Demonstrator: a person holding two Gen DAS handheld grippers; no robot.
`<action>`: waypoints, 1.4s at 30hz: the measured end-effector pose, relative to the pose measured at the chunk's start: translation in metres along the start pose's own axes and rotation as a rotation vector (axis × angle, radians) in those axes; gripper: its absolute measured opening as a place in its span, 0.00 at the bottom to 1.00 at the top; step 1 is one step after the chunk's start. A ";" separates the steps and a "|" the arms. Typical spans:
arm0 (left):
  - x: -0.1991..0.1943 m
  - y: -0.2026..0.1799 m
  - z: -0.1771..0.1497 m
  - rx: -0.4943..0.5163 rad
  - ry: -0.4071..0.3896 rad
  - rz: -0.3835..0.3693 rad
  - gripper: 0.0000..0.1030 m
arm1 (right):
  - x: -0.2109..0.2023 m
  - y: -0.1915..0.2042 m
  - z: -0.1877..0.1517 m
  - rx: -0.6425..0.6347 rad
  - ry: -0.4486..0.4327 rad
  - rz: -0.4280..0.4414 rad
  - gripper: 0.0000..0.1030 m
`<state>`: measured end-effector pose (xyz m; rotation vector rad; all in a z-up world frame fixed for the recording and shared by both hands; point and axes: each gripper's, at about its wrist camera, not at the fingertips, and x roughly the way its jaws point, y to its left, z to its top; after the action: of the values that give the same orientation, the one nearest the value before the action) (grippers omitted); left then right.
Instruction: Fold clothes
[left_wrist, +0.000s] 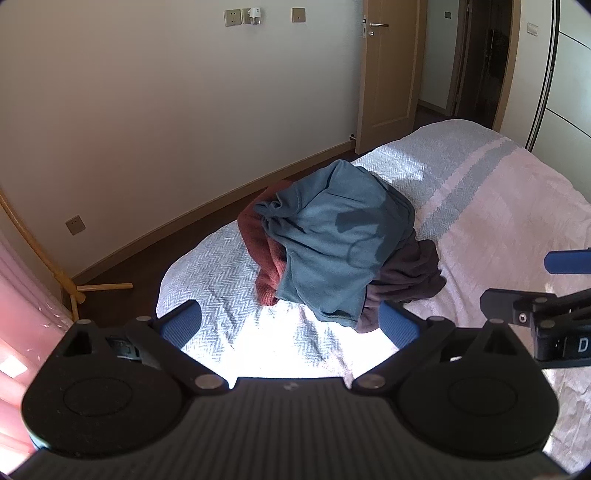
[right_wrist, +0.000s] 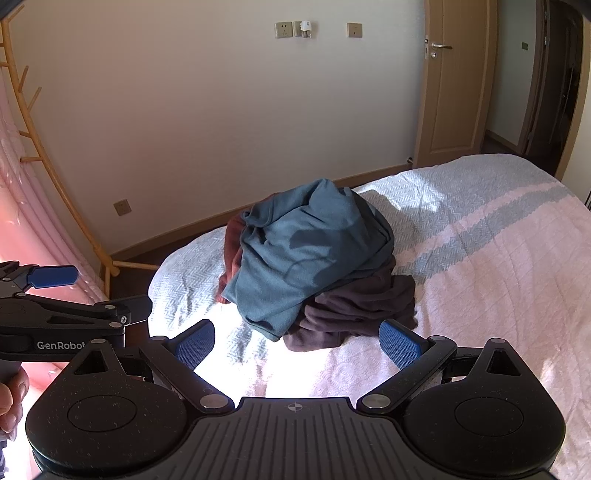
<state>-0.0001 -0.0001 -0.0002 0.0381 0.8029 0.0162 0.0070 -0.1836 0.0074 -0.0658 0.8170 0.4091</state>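
A heap of clothes lies on the bed's near left part. A teal garment (left_wrist: 332, 236) (right_wrist: 306, 251) is draped on top. A rust-red knit (left_wrist: 266, 266) (right_wrist: 231, 251) pokes out at its left, and a dark purplish-brown garment (left_wrist: 406, 280) (right_wrist: 362, 310) at its lower right. My left gripper (left_wrist: 291, 325) is open just short of the heap, nothing between its blue pads. My right gripper (right_wrist: 297, 347) is open too, also empty, close before the dark garment. Each shows in the other's view: the right gripper (left_wrist: 546, 284) at the right edge, the left gripper (right_wrist: 99, 295) at the left edge.
The bed (left_wrist: 498, 221) (right_wrist: 498, 277) has a pale pink and grey-striped cover, sunlit near the grippers. Dark floor (left_wrist: 147, 254) runs along the white wall. A wooden rack (right_wrist: 44, 166) and a pink curtain (right_wrist: 22, 221) stand left. A door (left_wrist: 388, 74) is at the far right. A hand (right_wrist: 11, 398) holds the left gripper.
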 end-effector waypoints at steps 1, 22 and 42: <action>0.000 0.000 0.000 -0.001 0.000 -0.002 0.97 | 0.000 0.000 0.000 0.000 -0.001 -0.001 0.95; 0.000 -0.001 -0.001 -0.003 0.007 -0.010 0.97 | 0.001 -0.007 -0.006 0.008 -0.004 0.002 0.95; 0.001 -0.008 -0.001 0.012 0.007 -0.006 0.97 | -0.001 -0.010 -0.005 0.012 -0.002 0.007 0.95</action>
<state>-0.0002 -0.0077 -0.0020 0.0470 0.8098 0.0053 0.0064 -0.1941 0.0036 -0.0511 0.8183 0.4111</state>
